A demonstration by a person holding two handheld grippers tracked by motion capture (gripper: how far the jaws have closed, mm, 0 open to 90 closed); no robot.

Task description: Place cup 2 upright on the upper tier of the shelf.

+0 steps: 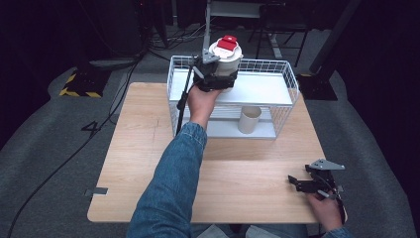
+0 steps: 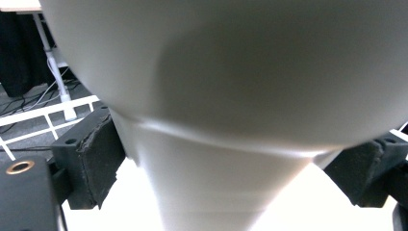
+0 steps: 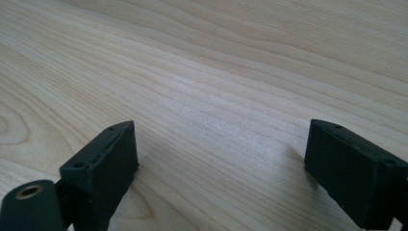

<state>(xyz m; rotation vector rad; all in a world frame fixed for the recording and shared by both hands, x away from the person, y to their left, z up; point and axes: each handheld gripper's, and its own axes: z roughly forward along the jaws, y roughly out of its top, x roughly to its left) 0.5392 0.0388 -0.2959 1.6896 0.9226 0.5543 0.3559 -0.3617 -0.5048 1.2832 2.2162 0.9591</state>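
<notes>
A white cup with a red and white lid is upright over the top shelf of a white wire rack. My left gripper is shut on its lower body. In the left gripper view the cup's wall stands between the two black pads, which press against its narrow part. Whether the cup's base touches the shelf is hidden. My right gripper rests near the table's front right corner. In the right gripper view its jaws stand open over bare wood with nothing between them.
A cream cup lies on the rack's lower shelf, its open mouth facing me. The rack stands at the far edge of the wooden table. Beyond it are dark floor, cables and a stand's legs.
</notes>
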